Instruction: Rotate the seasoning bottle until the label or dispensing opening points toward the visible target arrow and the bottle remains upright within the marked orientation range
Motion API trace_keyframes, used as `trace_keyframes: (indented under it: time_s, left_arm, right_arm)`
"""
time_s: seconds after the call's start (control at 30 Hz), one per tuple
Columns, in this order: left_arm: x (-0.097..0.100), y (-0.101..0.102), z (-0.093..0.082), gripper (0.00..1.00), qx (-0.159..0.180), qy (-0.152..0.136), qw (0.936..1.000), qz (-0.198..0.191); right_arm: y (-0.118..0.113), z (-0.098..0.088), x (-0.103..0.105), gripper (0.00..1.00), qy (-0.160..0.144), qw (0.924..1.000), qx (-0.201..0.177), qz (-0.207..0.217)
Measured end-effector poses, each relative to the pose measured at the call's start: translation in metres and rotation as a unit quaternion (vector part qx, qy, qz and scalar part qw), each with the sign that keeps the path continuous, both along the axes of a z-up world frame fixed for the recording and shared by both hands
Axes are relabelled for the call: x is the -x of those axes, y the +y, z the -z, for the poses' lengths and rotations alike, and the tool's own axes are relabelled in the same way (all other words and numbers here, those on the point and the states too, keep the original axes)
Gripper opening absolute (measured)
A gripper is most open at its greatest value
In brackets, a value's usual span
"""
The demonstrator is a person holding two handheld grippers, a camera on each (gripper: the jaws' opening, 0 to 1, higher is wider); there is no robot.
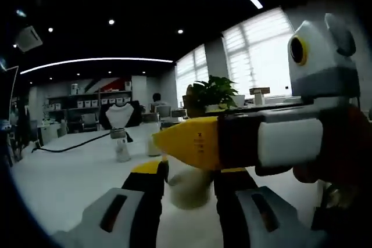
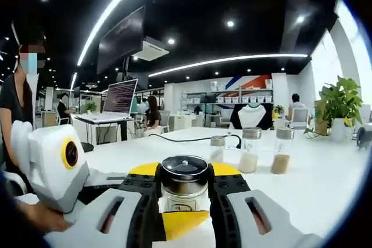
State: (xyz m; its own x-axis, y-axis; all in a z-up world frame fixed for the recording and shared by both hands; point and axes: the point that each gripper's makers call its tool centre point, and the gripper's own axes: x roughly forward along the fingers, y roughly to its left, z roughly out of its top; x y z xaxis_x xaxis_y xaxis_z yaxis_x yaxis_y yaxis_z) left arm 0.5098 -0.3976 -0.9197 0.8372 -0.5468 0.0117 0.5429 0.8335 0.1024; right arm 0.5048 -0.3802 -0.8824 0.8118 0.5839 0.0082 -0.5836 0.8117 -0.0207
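In the right gripper view, the seasoning bottle [image 2: 185, 187] stands upright at the bottom middle of the frame. It has a black round lid and a glass body with a pale label. The right gripper [image 2: 185, 198] has its two jaws pressed on both sides of the bottle, so it is gripping it. A yellow arrow [image 2: 181, 222] lies flat on the white bench [image 2: 325, 184] under the bottle. Its tip points to the bottom of the frame. Three small jars [image 2: 251, 150] stand in a row on the bench behind the bottle, a little to the right. A green plant [image 2: 339, 105] sits at the right edge. A laptop [image 2: 118, 100] stands open in the left half of the frame.

The left gripper [image 1: 192, 196] shows in the left gripper view at the bottom middle. Its jaws stand apart, and a blurry pale thing sits between them. I cannot tell if they touch it. The right gripper crosses this view from the right.
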Motion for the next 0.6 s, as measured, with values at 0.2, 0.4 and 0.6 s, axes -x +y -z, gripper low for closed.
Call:
trace_keyframes:
  time_s: [0.2, 0.4, 0.6]
  left_arm:
    - [0.0003, -0.0014, -0.0034, 0.36, -0.001, -0.008, 0.9998, -0.018]
    - [-0.0020, -0.0007, -0.0047, 0.35, 0.013, 0.000, 0.9993, -0.035]
    - [0.0017, -0.0007, -0.0060, 0.35, 0.022, 0.011, 0.9996, 0.012]
  right_arm:
    - [-0.0049, -0.0051, -0.0015, 0.28, -0.004, 0.9995, -0.015, 0.028]
    - [-0.0064, -0.0062, -0.0033, 0.29, -0.006, 0.9990, -0.018, 0.041]
    - [-0.0066, -0.0101, 0.0033, 0.28, -0.008, 0.9994, -0.034, -0.005]
